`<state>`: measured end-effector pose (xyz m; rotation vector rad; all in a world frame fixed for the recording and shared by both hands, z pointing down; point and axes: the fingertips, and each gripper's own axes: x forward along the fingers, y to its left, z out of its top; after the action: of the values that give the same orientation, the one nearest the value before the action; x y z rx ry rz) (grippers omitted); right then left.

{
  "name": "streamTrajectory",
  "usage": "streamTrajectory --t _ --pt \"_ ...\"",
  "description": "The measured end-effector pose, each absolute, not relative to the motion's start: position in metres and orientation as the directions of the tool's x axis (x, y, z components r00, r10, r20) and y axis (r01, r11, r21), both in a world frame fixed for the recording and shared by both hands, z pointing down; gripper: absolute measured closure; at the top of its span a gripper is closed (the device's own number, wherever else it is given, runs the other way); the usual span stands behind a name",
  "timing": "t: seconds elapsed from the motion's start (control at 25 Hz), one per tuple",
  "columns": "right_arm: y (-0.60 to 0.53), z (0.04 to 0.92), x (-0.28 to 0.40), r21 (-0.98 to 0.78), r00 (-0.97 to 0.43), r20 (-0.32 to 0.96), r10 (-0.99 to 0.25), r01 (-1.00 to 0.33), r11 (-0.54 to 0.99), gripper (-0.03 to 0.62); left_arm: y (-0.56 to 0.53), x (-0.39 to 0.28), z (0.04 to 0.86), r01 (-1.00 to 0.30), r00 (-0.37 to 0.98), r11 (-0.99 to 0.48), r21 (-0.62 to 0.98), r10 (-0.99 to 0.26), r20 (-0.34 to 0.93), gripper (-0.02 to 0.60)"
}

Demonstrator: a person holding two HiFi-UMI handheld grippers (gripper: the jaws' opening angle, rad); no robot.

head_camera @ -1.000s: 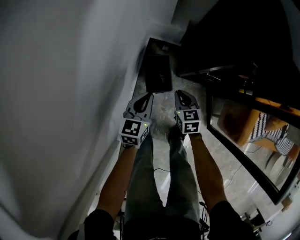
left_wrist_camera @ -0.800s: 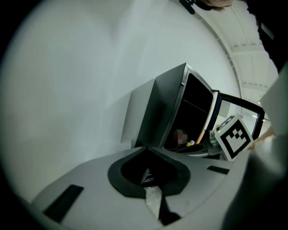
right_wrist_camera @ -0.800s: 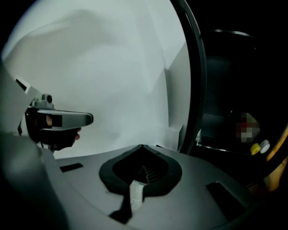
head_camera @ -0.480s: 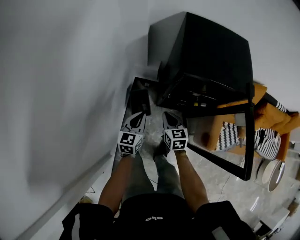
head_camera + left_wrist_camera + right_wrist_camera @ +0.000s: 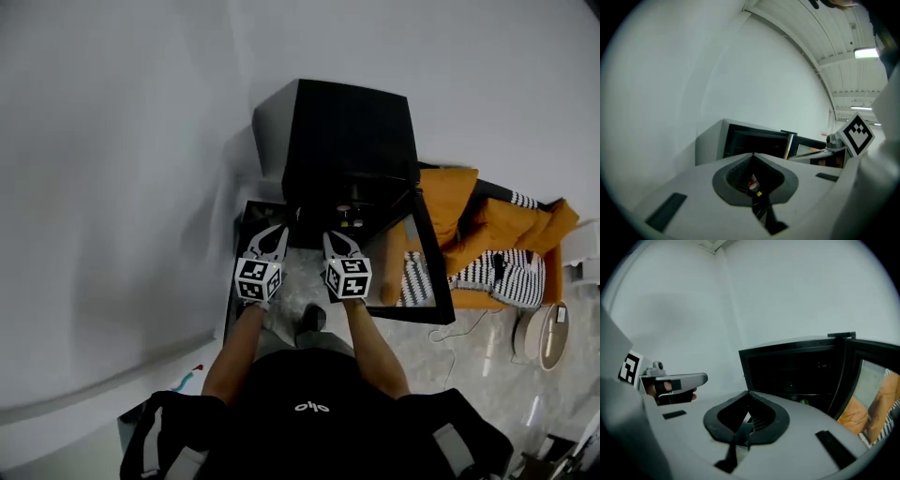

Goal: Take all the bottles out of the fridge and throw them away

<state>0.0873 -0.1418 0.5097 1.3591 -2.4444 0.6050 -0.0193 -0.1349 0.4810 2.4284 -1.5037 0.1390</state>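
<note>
The left gripper (image 5: 275, 231) hovers with its fingers together, holding nothing. Just right of it, the right gripper (image 5: 339, 236) is closed and empty too. Beyond both stands the black fridge (image 5: 337, 131), its glass door (image 5: 424, 281) open to the right. The bottles (image 5: 347, 216) sit inside, showing only coloured caps.

L gripper (image 5: 281, 228) + R gripper (image 5: 332, 234) = 2. Black fridge (image 5: 347, 131) x1. Orange sofa (image 5: 506, 225) x1. Bottles (image 5: 348, 215): too small to count.

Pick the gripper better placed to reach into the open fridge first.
Right, probably. The right gripper sits in front of the fridge opening; the left gripper is off toward its side wall. Both are shut and empty.
</note>
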Motion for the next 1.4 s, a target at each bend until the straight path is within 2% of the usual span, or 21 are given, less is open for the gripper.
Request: streamTrajectory --t 0.28,0.52,1.4 --pt "-0.144 0.479 0.155 -0.174 -0.460 0.392 -0.797 -0.888 0.427 0.586 -0.139 0.051 0.449 -0.839 0.541 -0.516 0.171 -0.822 0.177 0.574" --pt "-0.152 0.467 0.187 -0.175 -0.427 0.379 -0.821 -0.904 0.389 0.586 -0.158 0.078 0.436 -0.819 0.574 -0.556 0.143 -0.799 0.182 0.574" --pt "-0.154 0.482 0.225 -0.206 -0.397 0.381 -0.835 -0.917 0.342 0.586 -0.164 0.123 0.459 -0.788 0.612 -0.605 0.114 -0.750 0.251 0.574"
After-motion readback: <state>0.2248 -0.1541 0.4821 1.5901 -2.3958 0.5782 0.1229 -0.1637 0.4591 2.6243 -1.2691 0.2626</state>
